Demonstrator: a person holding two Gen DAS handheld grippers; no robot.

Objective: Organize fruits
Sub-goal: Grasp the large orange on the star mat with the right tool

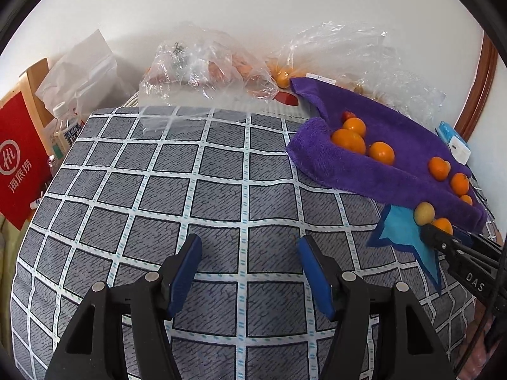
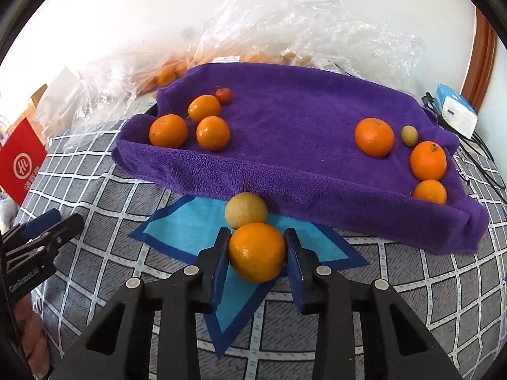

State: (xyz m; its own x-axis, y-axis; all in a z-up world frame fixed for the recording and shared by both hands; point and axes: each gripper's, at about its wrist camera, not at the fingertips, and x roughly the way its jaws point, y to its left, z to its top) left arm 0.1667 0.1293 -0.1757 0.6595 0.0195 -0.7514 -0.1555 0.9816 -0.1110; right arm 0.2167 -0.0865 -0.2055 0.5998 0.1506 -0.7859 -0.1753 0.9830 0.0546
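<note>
With seven oranges and a small yellow-green fruit already on the purple towel, my right gripper clamps the orange on the blue star mat, touching a pale yellow fruit still to sort, while my left gripper hangs open and empty.

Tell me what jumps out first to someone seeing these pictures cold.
The purple towel draped across the checked grey cloth grabs the eye, with oranges clustered at its left and right ends. In front of it, on a blue star-shaped mat, the right gripper is shut on an orange that touches a pale yellow fruit. The left gripper hangs open over bare cloth.
</note>
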